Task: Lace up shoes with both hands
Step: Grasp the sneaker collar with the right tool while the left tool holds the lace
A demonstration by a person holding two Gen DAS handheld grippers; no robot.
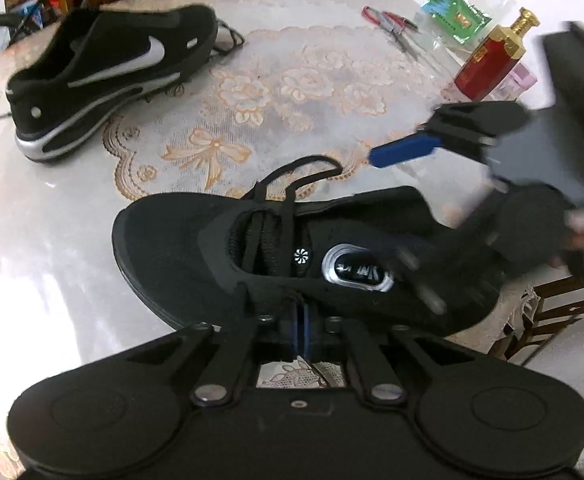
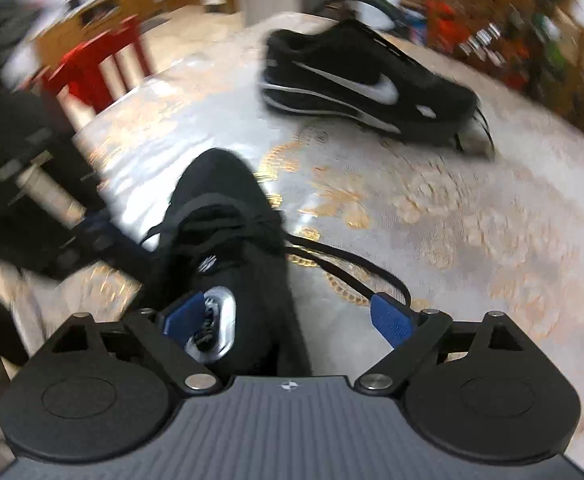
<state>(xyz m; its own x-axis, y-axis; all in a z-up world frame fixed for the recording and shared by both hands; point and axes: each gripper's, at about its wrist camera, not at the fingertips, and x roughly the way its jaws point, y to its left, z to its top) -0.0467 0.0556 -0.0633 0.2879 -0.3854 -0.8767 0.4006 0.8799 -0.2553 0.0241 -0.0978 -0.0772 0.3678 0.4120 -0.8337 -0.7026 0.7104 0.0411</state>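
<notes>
Lying lengthwise toe-left, the near shoe point(image 1: 292, 248) sits between clenched left gripper point(image 1: 302, 320) and released right gripper point(image 2: 287, 320).

left claw point(image 1: 300, 322) is pointing steeply down with its blue pads pressed together. right claw point(image 2: 279, 316) is tilting down too, jaws spread wide, looks like nothing's gripped, bit blurry though.

near black shoe point(image 1: 275, 248) upright, laces point(image 1: 292, 184) loose - 2nd shoe point(image 1: 107, 76) on side.

Round table point(image 1: 71, 240) under floral lace and glossy plastic, red stool point(image 2: 95, 64), wooden furniture point(image 2: 103, 12) beyond.
</notes>
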